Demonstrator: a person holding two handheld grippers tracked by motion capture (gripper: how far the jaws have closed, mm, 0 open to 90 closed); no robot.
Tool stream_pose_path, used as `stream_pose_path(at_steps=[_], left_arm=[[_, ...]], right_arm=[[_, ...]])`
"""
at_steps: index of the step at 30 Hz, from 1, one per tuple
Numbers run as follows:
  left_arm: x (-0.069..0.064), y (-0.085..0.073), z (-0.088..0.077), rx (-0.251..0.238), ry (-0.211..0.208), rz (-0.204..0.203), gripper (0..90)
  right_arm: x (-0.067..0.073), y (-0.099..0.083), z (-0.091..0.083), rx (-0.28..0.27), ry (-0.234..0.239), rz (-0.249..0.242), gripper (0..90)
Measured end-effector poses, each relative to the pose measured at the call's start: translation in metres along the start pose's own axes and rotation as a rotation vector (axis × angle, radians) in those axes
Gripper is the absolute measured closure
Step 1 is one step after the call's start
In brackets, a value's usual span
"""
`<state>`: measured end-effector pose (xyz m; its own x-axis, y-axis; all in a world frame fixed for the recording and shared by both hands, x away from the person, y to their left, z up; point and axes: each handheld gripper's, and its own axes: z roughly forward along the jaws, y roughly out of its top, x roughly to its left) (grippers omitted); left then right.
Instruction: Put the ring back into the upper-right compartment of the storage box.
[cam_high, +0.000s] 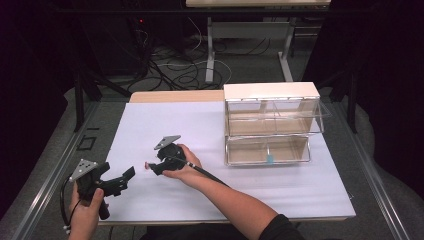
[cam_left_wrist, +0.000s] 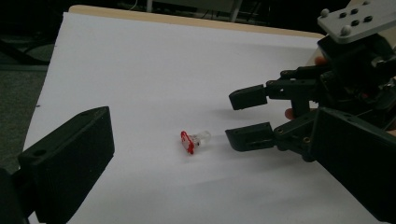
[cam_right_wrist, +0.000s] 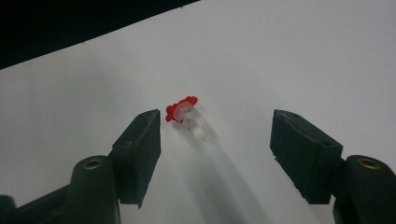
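Right gripper (cam_high: 149, 167) jaws apart, empty, just short of small clear plastic vial with red cap (cam_left_wrist: 194, 139), lying mid white bench sheet (cam_high: 210, 130), bare sheet all around. Left gripper (cam_high: 129, 176) open, near front edge.

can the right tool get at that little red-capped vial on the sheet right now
Probably yes. The right tool is open beside the red-capped vial, which lies alone on the white sheet with nothing between them.

So the little capped vial (cam_high: 147, 165) lies on the table (cam_high: 280, 190), right gripper (cam_high: 153, 166) just beside it, left gripper (cam_high: 126, 178) nearer the front-left corner, drawer box (cam_high: 271, 122) at back right.
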<state>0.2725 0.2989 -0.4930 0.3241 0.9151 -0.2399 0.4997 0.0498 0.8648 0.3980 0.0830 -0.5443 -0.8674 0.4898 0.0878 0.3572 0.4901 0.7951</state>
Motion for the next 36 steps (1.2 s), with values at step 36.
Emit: stream_pose_path(at_steps=[36], left_arm=[[0.002, -0.001, 0.006, 0.028, -0.006, -0.016, 0.3]], right_arm=[[0.01, -0.002, 0.043, 0.033, 0.022, 0.019, 44.0]])
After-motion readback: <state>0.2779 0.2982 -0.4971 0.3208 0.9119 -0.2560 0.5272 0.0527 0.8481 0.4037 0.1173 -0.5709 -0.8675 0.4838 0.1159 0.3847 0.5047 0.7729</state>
